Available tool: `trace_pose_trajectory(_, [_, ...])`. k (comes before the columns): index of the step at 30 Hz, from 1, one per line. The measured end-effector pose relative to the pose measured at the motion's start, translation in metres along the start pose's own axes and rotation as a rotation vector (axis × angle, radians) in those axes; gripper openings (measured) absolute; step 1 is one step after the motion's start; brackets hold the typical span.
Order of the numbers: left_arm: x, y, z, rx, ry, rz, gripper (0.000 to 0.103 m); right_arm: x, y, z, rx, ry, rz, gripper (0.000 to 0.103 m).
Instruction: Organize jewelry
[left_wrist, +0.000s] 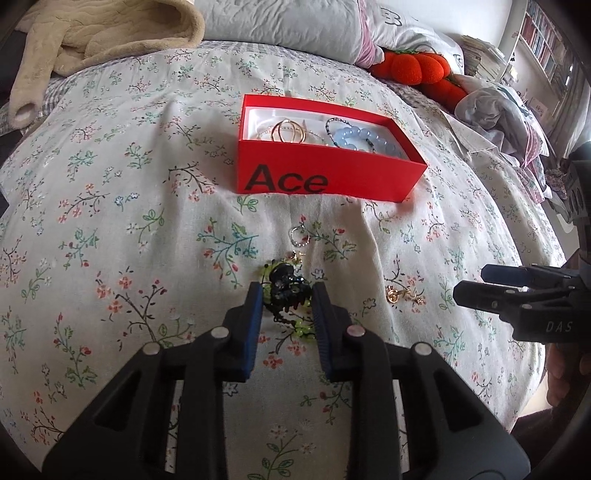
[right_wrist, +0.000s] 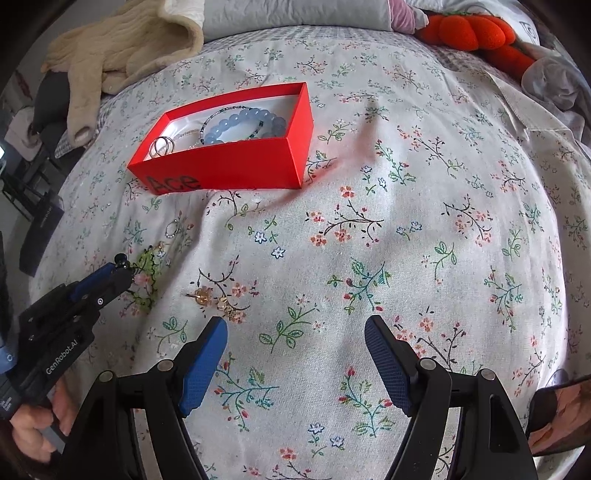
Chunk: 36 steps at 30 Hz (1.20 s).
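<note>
A bed (left_wrist: 110, 192) fills both views, covered by one white bedspread printed with small flowers and twigs. At its far edge lie one cream fleece garment (left_wrist: 92, 33), one grey pillow (left_wrist: 288, 26) and one orange plush toy (left_wrist: 410, 66).

One open red box (left_wrist: 325, 173) printed "Ace" sits on the bedspread, well beyond the grippers. Inside it, one pale blue bead bracelet (left_wrist: 364, 138) lies at the right end with one thin dark bead bracelet (left_wrist: 334, 123) looped around it. At the left end is a cluster of gold rings (left_wrist: 288, 131); their number cannot be told.

Two hand-held grippers are in view. The left hand-held gripper (left_wrist: 288, 295) points down at the bedspread in front of the box. Its two blue pads are drawn close and press on one black and green beaded piece (left_wrist: 286, 288), which sits between them with green beads trailing below. From the right wrist view it enters at the lower left, held by a hand (right_wrist: 40, 424).

The right hand-held gripper (right_wrist: 295, 328) hovers with its two pads spread wide and only bare bedspread between them.

Three smaller lots of jewelry lie loose on the bedspread. One silver ring (left_wrist: 298, 236) set with small stones rests between the box and the left gripper. One tiny gold piece (left_wrist: 297, 255) lies just beyond the beaded piece. One pair of gold earrings (right_wrist: 218, 301) lies just beyond the right gripper's left pad.
</note>
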<state>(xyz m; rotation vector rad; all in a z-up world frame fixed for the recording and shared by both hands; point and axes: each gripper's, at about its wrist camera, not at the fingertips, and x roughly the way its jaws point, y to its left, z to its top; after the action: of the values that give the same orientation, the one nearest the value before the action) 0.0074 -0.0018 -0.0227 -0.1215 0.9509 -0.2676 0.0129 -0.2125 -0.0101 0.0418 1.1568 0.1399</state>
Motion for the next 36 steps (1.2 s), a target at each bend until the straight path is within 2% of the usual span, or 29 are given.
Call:
trace_pose_trajectory(2, [-0.003, 0.003, 0.002, -0.006, -0.002, -0.007, 0.023, -0.002, 0.007, 0.004, 0.000, -0.005, 0.026, 0.078])
trace_pose_trajectory(5, [-0.008, 0.007, 0.004, -0.018, -0.001, -0.017, 0.023, 0.000, 0.021, 0.009, -0.012, 0.008, 0.078, 0.077])
trace_pose_trajectory(7, [-0.009, 0.009, 0.005, -0.015, -0.002, -0.015, 0.023, 0.003, 0.030, 0.011, -0.015, 0.025, 0.110, 0.066])
trace_pose_trajectory(9, [-0.010, 0.012, 0.005, -0.015, -0.002, -0.015, 0.023, 0.008, 0.039, 0.012, -0.018, 0.054, 0.146, 0.048])
trace_pose_trajectory(12, [-0.012, 0.015, 0.005, -0.019, -0.003, -0.015, 0.023, 0.015, 0.048, 0.013, -0.014, 0.084, 0.181, 0.034])
trace_pose_trajectory(15, [-0.012, 0.019, 0.005, -0.024, -0.001, -0.015, 0.023, 0.022, 0.055, 0.014, -0.018, 0.100, 0.189, 0.031])
trace_pose_trajectory(22, [-0.014, 0.025, 0.004, -0.023, 0.001, -0.009, 0.023, 0.041, 0.058, 0.012, -0.012, 0.144, 0.162, 0.031])
trace_pose_trajectory(29, [-0.012, 0.029, 0.003, -0.028, 0.018, 0.002, 0.023, 0.048, 0.055, 0.017, 0.000, 0.127, 0.125, 0.031])
trace_pose_trajectory(32, [-0.015, 0.031, 0.004, -0.013, 0.015, 0.015, 0.023, 0.048, 0.057, 0.019, -0.019, 0.118, 0.111, 0.015])
trace_pose_trajectory(36, [-0.020, 0.034, 0.008, -0.008, 0.011, 0.022, 0.023, 0.043, 0.054, 0.024, -0.002, 0.105, 0.136, 0.015])
